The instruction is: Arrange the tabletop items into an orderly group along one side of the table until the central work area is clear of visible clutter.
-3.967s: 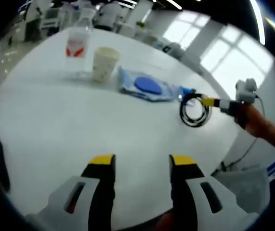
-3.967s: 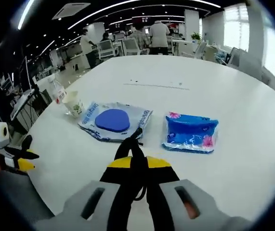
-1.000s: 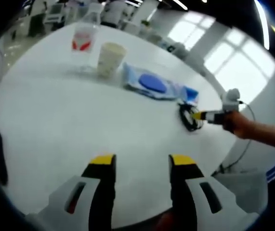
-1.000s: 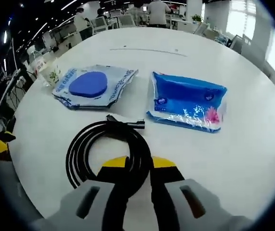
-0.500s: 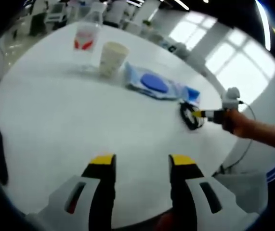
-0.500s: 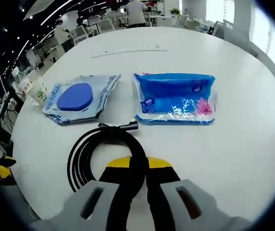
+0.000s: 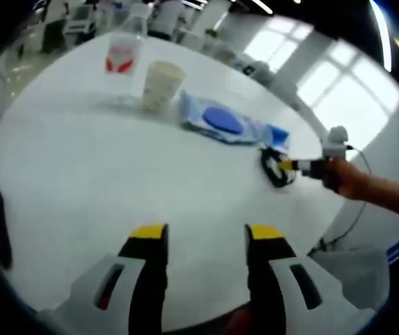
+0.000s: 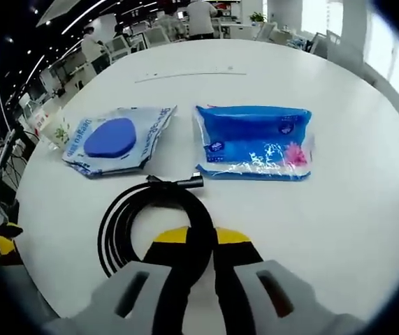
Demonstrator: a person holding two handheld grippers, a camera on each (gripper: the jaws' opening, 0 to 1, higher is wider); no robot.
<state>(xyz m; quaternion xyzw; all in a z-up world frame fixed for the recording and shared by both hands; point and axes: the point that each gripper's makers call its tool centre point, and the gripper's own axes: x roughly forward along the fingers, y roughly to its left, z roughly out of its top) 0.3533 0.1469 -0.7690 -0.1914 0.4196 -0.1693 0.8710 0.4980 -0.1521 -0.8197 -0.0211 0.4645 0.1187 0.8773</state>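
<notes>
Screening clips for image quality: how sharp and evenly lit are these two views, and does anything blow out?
Left gripper view: soft throughout, the bottle and paper cup smeared, windows blown out at upper right. Right gripper view: sharper, print on the blue tissue pack visible, black cable crisp, white table bright but even.

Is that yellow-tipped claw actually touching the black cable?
Touching. In the right gripper view, the right gripper is shut on the coiled black cable, which passes between its yellow tips.
</notes>
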